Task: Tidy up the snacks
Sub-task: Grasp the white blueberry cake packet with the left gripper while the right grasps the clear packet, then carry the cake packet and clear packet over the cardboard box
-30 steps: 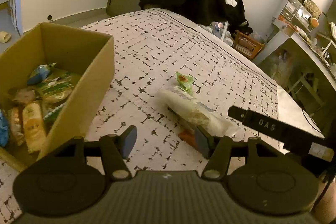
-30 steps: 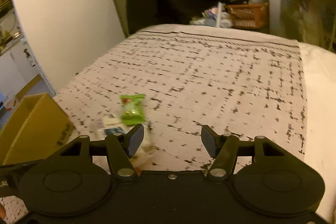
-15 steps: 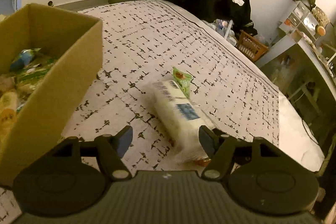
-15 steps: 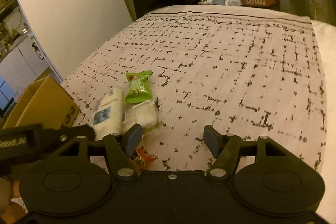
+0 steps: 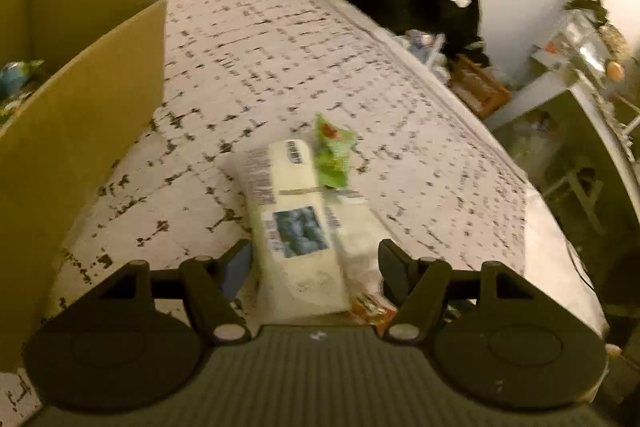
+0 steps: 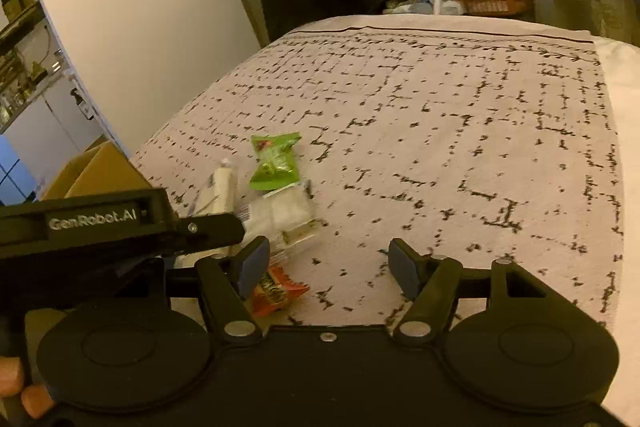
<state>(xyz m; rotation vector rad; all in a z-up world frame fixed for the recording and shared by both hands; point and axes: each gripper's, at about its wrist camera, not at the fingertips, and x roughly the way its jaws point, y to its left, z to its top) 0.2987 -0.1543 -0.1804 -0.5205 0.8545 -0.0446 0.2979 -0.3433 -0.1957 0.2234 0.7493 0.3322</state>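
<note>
- The left gripper is seen low over the bed cover, with its jaws apart; they were opening a moment ago and now stand wide.
- A long white packet lies on the cover between the two left fingers. A small gap is seen on each side of it, so it is not squeezed.
- A clear wrapped packet lies just beside the white one, on its right side, and touches it.
- A green snack packet rests at the far end of these two packets, partly on top of them.
- An orange-red packet lies nearest of all, just beside the left finger of the right gripper.
- The right gripper is held released over bare cover; its jaws also widened a moment ago, and nothing is found between them.
- A cardboard box stands on the cover at the left, well apart from the loose packets. Some snacks are seen inside it, but they are blurred.
- In the right wrist view, the black body of the left gripper crosses the lower left, and fingertips of a hand are seen at the edge.
</note>
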